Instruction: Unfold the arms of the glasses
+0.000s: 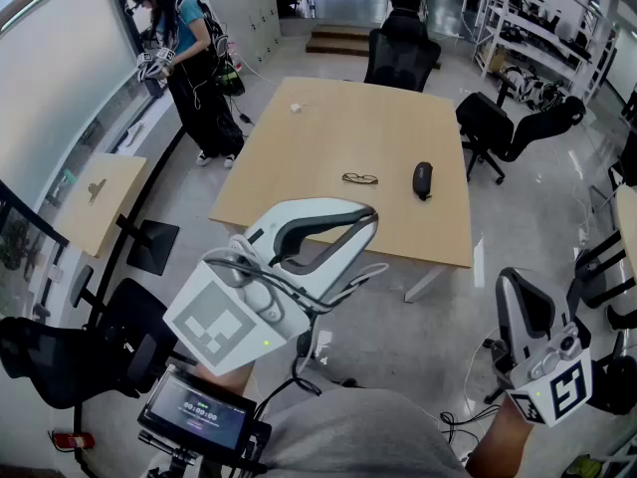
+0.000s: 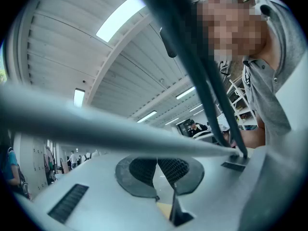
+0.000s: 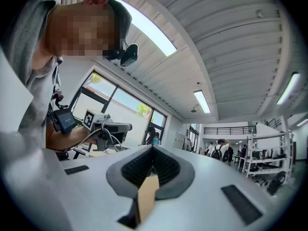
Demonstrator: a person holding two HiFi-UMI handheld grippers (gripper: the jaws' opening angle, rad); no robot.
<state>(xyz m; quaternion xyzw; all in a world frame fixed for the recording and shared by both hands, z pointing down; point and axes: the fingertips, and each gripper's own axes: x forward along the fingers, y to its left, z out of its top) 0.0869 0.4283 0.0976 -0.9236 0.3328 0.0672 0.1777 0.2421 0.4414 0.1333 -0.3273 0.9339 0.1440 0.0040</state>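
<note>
The glasses (image 1: pixel 360 178) lie on the surface (image 1: pixel 328 118), apparently folded, well ahead of both sets of fingers; I judge I haven't approached yet; left fingers (image 2: pixel 143 171) and right fingers (image 3: pixel 136 167) are clenched on nothing; a dark case (image 1: pixel 423 179) sits near the glasses, on the right fingers' side; bare floor lies between.

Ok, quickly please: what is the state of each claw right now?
Left claw: closed, holding nothing.
Right claw: closed, holding nothing.
</note>
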